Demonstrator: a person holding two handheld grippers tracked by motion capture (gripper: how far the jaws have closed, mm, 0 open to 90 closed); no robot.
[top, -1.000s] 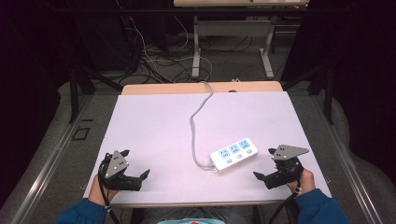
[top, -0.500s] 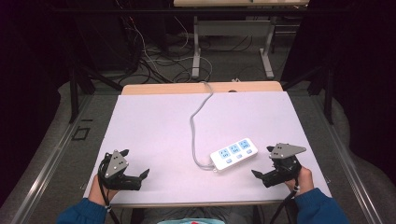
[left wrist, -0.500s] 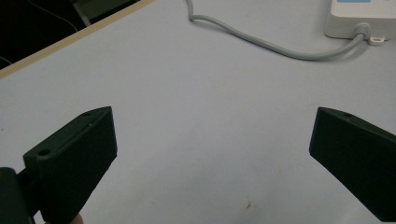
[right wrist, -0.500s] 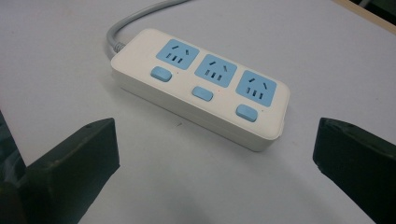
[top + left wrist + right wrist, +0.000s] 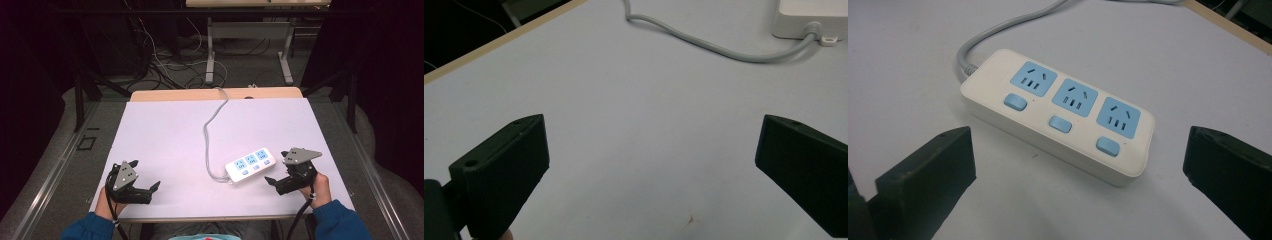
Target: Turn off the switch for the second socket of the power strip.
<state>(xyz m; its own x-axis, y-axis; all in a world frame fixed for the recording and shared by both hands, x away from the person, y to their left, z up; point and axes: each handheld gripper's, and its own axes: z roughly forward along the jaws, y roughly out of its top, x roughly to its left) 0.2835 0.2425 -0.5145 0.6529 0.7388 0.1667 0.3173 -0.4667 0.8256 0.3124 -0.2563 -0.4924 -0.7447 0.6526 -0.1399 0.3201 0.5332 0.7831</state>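
Tabletop [image 5: 165, 135]; power strip [image 5: 1063, 112] (three switches) faces right gripper [image 5: 1078, 165].

No text, brand or number can be read anywhere. The white power strip [image 5: 1058, 115] bears only blue sockets and buttons; any fine print there may be too small to tell.

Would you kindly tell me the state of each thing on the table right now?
Power strip: flat on the table, all three sockets empty, untouched.
Cord: attached to the strip, trailing off the far edge.
Left tool: open, holding nothing.
Right tool: open, beside the strip, holding nothing.
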